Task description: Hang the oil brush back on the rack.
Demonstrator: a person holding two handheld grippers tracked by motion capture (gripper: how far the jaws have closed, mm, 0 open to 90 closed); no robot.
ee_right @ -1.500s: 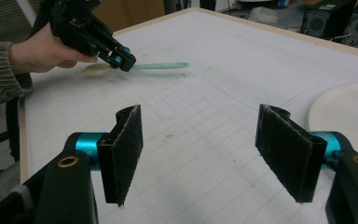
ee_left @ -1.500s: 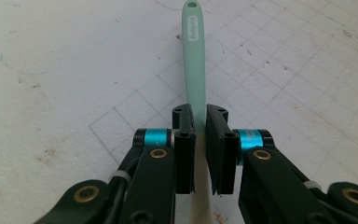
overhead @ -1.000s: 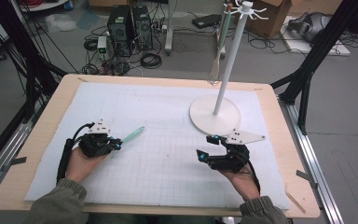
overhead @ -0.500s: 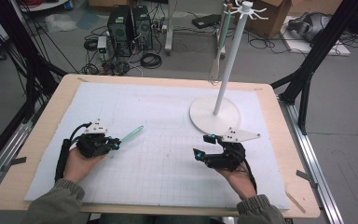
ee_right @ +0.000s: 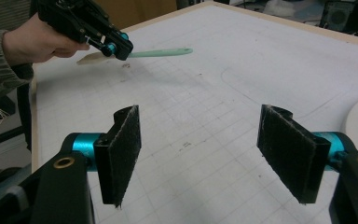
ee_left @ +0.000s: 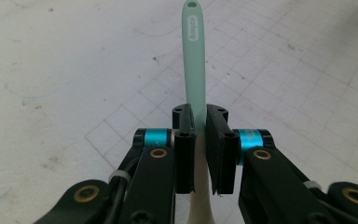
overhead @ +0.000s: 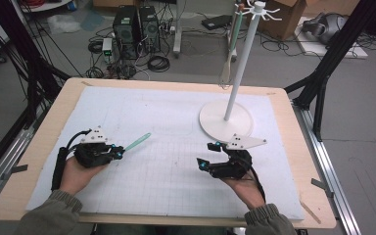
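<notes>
A spatula (overhead: 137, 143) with a mint-green handle (ee_left: 195, 60) and a cream blade is held level just above the white mat. My left gripper (overhead: 119, 152) is shut on it where the handle meets the blade (ee_left: 200, 116), with the handle pointing away toward the table's middle. In the right gripper view the left gripper (ee_right: 116, 46) and the spatula (ee_right: 158, 52) are at the far left. My right gripper (overhead: 207, 155) hovers at the front right of the mat, its jaws open (ee_right: 203, 126) with nothing between the pads (ee_right: 123, 149).
A white stand with a round base (overhead: 225, 122) and a tall hooked pole (overhead: 242, 58) stands at the back right of the mat (overhead: 166, 112). Another green-handled utensil (overhead: 231, 46) hangs from its top. The wooden table edge (overhead: 176, 83) frames the mat.
</notes>
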